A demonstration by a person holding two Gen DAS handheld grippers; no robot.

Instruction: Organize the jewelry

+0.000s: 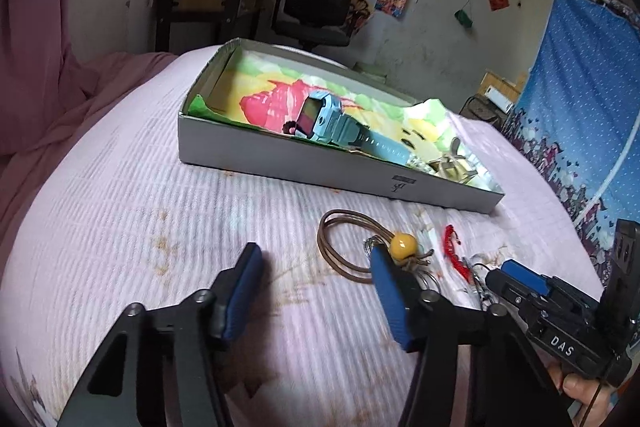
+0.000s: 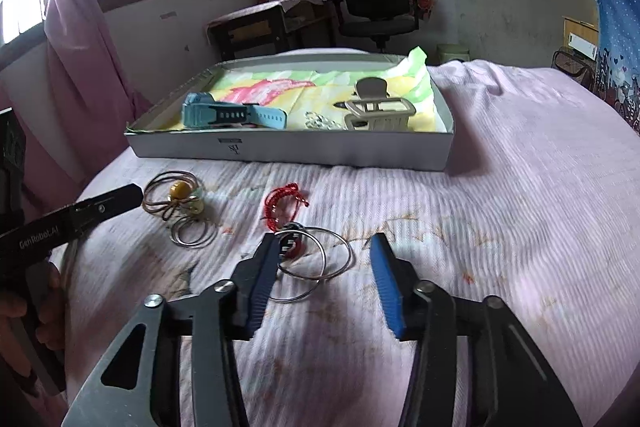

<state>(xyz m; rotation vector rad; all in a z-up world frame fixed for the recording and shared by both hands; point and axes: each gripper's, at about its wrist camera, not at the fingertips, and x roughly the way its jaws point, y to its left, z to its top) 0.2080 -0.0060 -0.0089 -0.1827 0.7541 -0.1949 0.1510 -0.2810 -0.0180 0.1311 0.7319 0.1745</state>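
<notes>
I've got the bed [image 2: 520, 187] under everything, grey box [image 2: 288, 151] at the far side already holding a blue watch [image 2: 236, 113], a beige hair claw [image 2: 380, 111] and a small chain. Loose pieces lie on the bedspread in front of the box: cord necklace with yellow bead [image 1: 404, 243], red bracelet [image 2: 282, 205], silver bangles [image 2: 320, 263]. Step looks like pickup of the next pieces. My left hand-held gripper [image 1: 316, 267] is partly open, nothing pinched, right finger beside the bead. Right hand-held gripper [image 2: 324, 259] is partly open, straddling the bangles, not clamped. Next: lower and pinch on a ring.
</notes>
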